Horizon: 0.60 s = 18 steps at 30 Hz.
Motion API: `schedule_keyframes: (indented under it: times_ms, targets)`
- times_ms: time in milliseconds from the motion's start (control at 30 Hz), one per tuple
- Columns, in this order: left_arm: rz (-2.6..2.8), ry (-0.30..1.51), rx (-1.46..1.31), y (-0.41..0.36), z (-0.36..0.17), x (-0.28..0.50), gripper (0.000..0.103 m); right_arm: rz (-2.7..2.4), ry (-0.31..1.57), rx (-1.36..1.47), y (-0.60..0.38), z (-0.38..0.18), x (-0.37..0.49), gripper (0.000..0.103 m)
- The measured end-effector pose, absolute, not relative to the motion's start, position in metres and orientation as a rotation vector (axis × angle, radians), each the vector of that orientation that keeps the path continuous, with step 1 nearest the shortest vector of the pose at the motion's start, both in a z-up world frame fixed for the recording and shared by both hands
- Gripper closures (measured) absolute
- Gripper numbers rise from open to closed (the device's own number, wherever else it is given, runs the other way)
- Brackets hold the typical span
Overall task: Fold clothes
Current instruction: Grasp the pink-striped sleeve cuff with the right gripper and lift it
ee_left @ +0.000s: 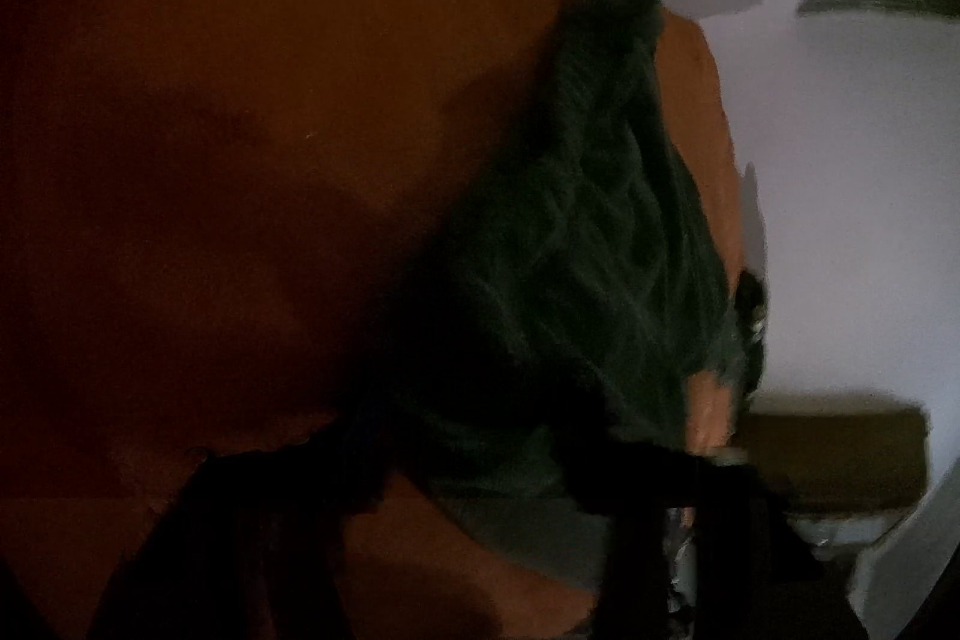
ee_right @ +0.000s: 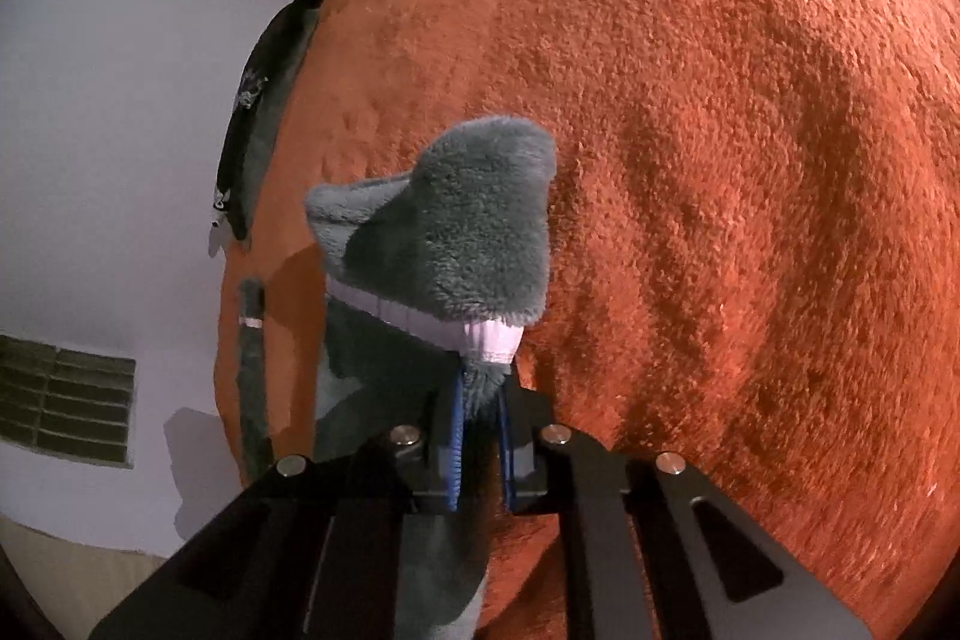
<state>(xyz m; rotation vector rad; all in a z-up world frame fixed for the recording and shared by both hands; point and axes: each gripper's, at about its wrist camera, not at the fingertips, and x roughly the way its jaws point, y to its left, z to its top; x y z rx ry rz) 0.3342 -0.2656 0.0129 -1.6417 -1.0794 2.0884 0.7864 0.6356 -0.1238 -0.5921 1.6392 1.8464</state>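
The right gripper has its blue-padded jaws nearly closed, pinching grey fleece. The left gripper sits in deep shadow, its jaws too dark to read.

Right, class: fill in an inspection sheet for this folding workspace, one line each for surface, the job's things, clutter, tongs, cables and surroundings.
Surface: orange fleecy blanket covers the work area.
Job's things: grey fleece garment with a pale band, one end lifted off the blanket; in the left wrist view it looks dark and bunched.
Clutter: dark printed cloth at the blanket's edge.
Tongs: right tongs shut on the grey fleece garment; left tongs too dark and blurred to judge.
Cables: nothing seen.
Surroundings: pale wall with a glass-block vent; brown box beside the blanket.
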Motion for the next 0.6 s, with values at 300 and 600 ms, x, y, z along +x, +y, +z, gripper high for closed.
schedule_keyframes:
  times_ms: [300, 600]
  targets:
    - [2.103, -1.24, -1.445, -0.245, 0.079, 0.311, 0.089, 1.914, 1.516, -0.615, 0.636, -0.052, 0.756, 0.098]
    - [2.146, -1.485, -1.407, -0.23, 0.142, 0.242, 0.089, 1.905, 1.414, -0.682, 0.666, 0.023, 0.616, 0.098]
